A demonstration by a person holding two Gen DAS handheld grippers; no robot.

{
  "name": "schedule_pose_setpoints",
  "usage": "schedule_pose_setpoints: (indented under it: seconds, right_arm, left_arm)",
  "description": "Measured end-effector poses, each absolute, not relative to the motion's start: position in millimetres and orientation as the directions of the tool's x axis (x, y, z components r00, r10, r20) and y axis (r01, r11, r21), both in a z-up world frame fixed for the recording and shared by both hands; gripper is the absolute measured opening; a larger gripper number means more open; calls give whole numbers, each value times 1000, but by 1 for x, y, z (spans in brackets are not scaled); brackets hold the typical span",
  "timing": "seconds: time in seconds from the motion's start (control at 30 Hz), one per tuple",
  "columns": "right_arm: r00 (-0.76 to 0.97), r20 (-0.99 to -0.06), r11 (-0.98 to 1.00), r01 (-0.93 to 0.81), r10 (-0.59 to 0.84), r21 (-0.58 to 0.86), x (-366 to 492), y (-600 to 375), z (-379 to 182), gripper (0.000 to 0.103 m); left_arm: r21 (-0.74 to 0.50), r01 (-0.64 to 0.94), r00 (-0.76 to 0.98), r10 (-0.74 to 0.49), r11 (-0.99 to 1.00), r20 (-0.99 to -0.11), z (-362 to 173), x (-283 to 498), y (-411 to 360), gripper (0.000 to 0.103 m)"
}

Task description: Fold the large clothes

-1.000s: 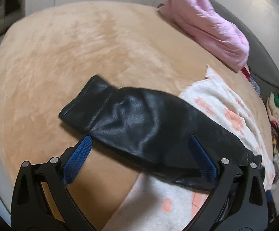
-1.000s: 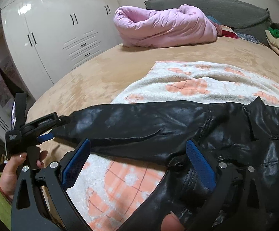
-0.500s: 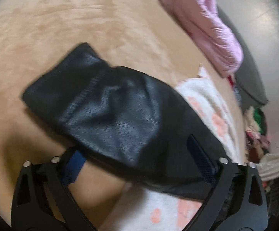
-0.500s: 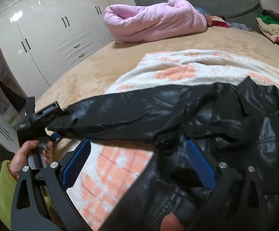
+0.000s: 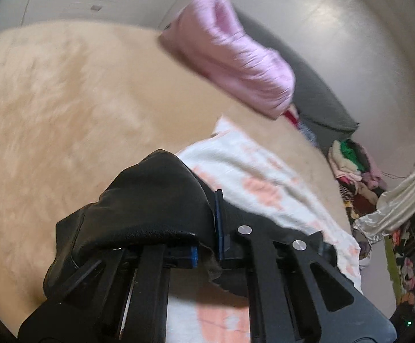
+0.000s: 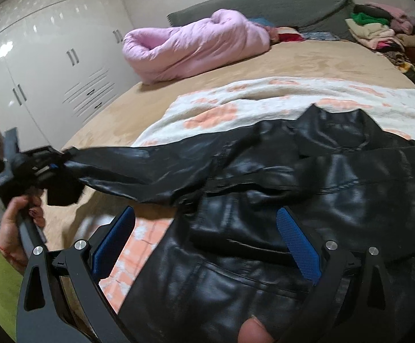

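A black leather jacket (image 6: 307,194) lies on a white blanket with orange flowers (image 6: 264,97) on the bed. Its sleeve (image 6: 156,168) stretches out to the left. My left gripper (image 5: 216,223) is shut on the sleeve's cuff (image 5: 150,203), which drapes over its fingers; it also shows in the right wrist view (image 6: 50,165), held up off the bed. My right gripper (image 6: 204,240) is open and empty, hovering just above the jacket's body.
A rolled pink quilt (image 6: 190,45) and a grey headboard cushion (image 6: 264,5) lie at the far end of the tan bed (image 5: 50,100). Piled clothes (image 6: 379,31) sit at the far right. White wardrobes (image 6: 50,65) stand to the left.
My left gripper has closed on the sleeve cuff and lifted it off the bed. The right gripper has stayed open and moved a little over the jacket.
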State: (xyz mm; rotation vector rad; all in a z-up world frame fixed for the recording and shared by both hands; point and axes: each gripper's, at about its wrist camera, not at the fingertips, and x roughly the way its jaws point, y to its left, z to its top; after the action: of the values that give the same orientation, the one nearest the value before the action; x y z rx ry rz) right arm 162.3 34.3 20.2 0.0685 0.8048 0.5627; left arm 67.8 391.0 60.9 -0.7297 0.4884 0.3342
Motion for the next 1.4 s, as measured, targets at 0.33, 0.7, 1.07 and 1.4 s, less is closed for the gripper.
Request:
schedule_pose_setpoints:
  seconds: [0.33,0.7,1.07,1.4]
  right_arm:
    - [625,-629,885,-366,463,287,162,-24,34,99]
    - [771,-593,964,-101,232,246,159,-158,49,99]
    - [790,-602,944,102,116,315,154,-252,29,99]
    - [767,-632,928,145,114,344,158,-268,12,99]
  left_arm:
    - [-411,-216,917,40,886,-396,131,114,284,3]
    - [-188,160,847,-233,969,-478,107,181,120,3]
    - [135,449,650,-219,883,-727,-12,196,-5,8]
    - [400,516,718,-127,758,-684,-30,164,-41,73]
